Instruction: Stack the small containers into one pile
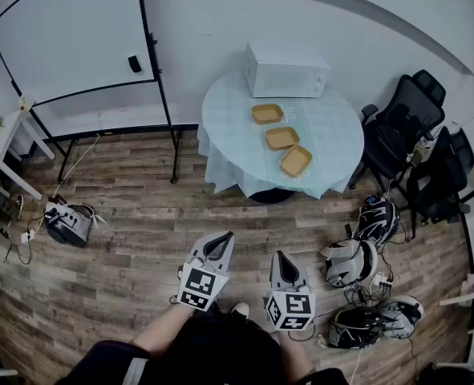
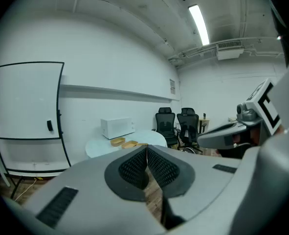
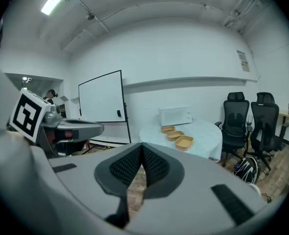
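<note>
Left hand-held gripper [image 1: 220, 241] and right hand-held gripper [image 1: 281, 257] are both clenched tight and empty. The small containers [image 1: 282, 138] sit on the counter [image 1: 337, 131] well ahead, the row partly hidden behind the left jaws.

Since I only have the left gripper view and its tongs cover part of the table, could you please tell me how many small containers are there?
Observer: Three, in a diagonal row on the round table: far container, middle container, near container. None are stacked.
Operator: Thank you. Are the right tongs holding anything?
Observer: No, the right gripper is shut and empty.
Operator: Anything on the floor nearby?
Observer: What look like bags lie to the person's right.
</note>
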Demonstrator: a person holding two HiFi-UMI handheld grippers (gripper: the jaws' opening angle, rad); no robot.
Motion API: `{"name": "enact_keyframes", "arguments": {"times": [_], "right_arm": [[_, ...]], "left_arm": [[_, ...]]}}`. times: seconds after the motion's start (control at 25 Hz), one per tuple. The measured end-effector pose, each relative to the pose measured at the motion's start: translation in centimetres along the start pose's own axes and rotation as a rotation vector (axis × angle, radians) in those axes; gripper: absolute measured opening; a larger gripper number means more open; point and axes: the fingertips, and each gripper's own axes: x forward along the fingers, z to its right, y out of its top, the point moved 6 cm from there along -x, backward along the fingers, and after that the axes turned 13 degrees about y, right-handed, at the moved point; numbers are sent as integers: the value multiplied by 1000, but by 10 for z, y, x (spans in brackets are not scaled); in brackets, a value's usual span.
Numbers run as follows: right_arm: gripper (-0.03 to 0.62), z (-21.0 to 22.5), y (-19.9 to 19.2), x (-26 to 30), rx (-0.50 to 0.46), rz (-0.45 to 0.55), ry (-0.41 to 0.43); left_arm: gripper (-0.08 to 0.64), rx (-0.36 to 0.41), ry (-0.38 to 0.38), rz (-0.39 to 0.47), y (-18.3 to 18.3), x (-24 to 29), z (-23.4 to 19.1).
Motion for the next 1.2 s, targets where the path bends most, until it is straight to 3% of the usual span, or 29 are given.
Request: {"name": "enact_keyframes", "arguments": {"times": [0.36,0.92,1.2], "right_arm": [[26,20,9,-15,-34,101,-41],[26,54,-2,-31,-30,85,41],[26,73,3,-18,-26,92,43]], "left_arm": [[14,-2,1,-18,-3,10,15],[15,-9,38,-39,-4,13,48],[15,-25,29,-35,0,38,51]]}}
